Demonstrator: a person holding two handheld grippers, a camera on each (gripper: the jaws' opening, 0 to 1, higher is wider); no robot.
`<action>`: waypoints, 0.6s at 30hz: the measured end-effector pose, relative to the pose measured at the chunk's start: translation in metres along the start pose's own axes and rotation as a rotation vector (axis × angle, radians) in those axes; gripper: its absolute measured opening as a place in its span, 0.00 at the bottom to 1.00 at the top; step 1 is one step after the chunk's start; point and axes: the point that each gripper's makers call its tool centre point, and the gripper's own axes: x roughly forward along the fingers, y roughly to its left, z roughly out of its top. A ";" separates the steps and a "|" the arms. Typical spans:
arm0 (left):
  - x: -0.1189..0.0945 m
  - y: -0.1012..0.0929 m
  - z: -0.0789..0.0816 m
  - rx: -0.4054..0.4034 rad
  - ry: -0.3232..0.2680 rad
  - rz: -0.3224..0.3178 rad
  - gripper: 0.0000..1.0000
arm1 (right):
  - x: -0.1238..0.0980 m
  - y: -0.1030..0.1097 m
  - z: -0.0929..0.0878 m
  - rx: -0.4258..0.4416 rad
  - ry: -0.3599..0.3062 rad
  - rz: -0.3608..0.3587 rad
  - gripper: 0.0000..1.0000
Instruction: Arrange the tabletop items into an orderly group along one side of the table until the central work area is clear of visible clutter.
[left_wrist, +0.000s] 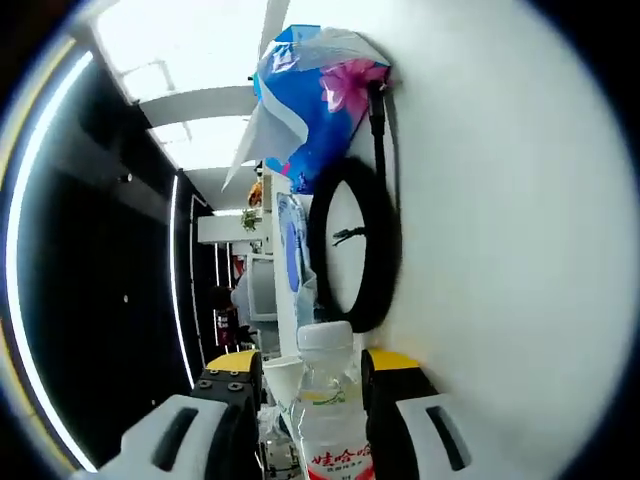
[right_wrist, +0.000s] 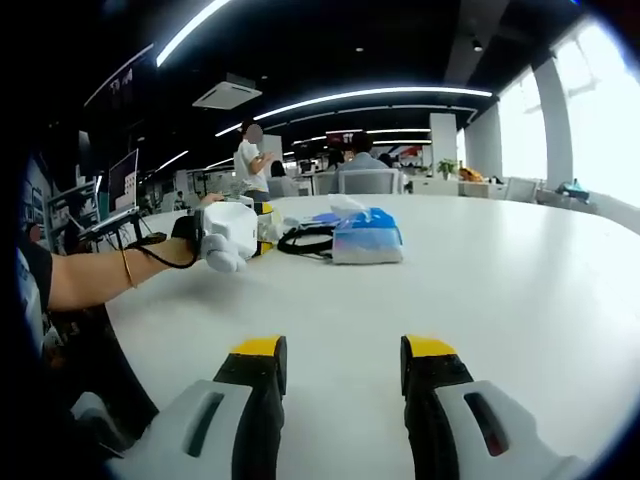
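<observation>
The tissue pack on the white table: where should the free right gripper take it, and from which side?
Judging by its soft, low shape, the right gripper should close across the tissue pack body's short width from above, avoiding the black cable coiled against its left side.

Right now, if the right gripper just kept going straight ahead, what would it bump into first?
Probably nothing for a while. The right gripper is open over bare white table. Farther on, slightly right of centre, sits the blue tissue pack with the black cable beside it. Depth is hard to judge.

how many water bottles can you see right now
1: a clear water bottle with a white cap, gripped between the left gripper jaws, near the coiled black cable. Others may be hidden behind the tissue pack.
</observation>
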 end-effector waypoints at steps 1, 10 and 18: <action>0.001 0.000 0.000 -0.004 0.001 -0.008 0.36 | 0.000 0.000 0.001 -0.001 -0.004 -0.001 0.44; 0.001 -0.009 0.001 0.047 0.005 -0.063 0.24 | 0.001 0.003 0.001 -0.008 0.002 0.005 0.43; 0.000 -0.009 0.003 0.090 0.030 -0.042 0.23 | -0.001 0.004 0.002 -0.014 0.001 -0.001 0.41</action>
